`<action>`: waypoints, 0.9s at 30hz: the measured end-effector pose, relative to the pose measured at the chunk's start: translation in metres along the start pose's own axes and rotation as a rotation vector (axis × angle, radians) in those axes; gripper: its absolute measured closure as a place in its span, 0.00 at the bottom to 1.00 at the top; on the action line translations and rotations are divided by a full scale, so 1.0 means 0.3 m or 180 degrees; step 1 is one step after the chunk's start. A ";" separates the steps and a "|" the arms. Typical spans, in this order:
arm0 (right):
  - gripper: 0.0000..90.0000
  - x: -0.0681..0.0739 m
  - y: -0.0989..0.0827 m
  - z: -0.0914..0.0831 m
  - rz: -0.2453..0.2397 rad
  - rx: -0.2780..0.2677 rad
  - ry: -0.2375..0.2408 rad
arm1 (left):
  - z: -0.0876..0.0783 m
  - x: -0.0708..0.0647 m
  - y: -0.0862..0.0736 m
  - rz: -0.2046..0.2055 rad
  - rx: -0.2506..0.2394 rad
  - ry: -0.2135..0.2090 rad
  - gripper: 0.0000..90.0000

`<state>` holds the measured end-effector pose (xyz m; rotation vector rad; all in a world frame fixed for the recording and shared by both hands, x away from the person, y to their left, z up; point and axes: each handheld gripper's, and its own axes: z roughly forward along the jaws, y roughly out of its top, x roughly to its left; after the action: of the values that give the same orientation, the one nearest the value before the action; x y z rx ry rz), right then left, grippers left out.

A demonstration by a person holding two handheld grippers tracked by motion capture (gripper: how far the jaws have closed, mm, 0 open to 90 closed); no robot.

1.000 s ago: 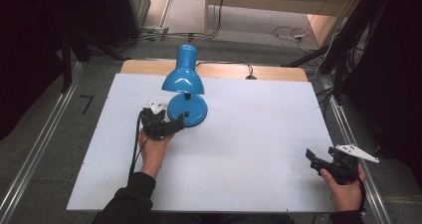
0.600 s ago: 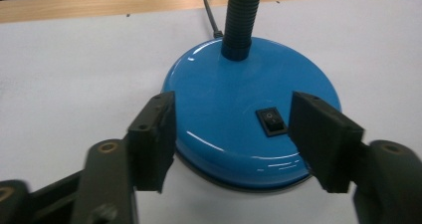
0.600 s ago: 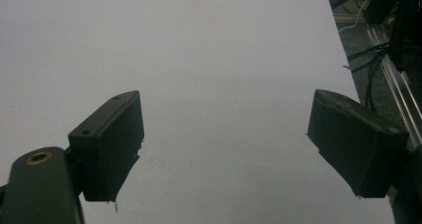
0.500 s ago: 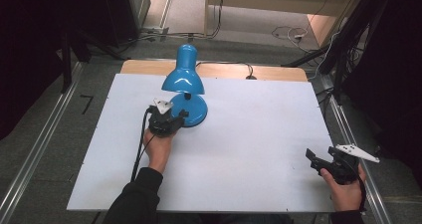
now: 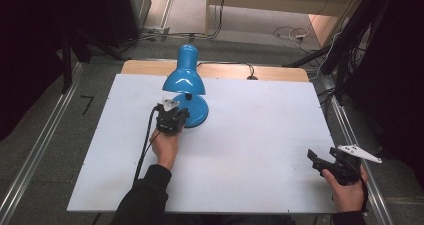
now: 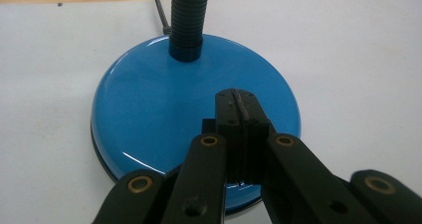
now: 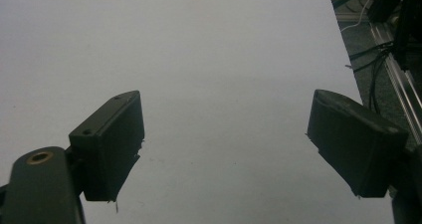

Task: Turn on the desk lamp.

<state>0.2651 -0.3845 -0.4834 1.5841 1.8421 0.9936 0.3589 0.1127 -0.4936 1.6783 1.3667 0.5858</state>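
Left gripper (image 6: 238, 115) jaws pressed together over blue lamp base (image 6: 164, 99), frame centre | right gripper (image 7: 226, 144) spread wide, lower right | step: likely pressing base switch | next: gentle downward push

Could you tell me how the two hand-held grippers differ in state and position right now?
The left hand-held gripper has its jaws shut over the round blue lamp base; the right hand-held gripper has its jaws wide apart above the bare white tabletop. Both are black.
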 end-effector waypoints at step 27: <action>0.15 0.000 0.000 0.002 0.0015 0.0002 0.0021 | 0.025 0.001 -0.005 -0.0077 0.0089 0.0021 1.00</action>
<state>0.2656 -0.3843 -0.4836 1.5879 1.8443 1.0016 0.3641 0.1105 -0.4988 1.6813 1.4039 0.5614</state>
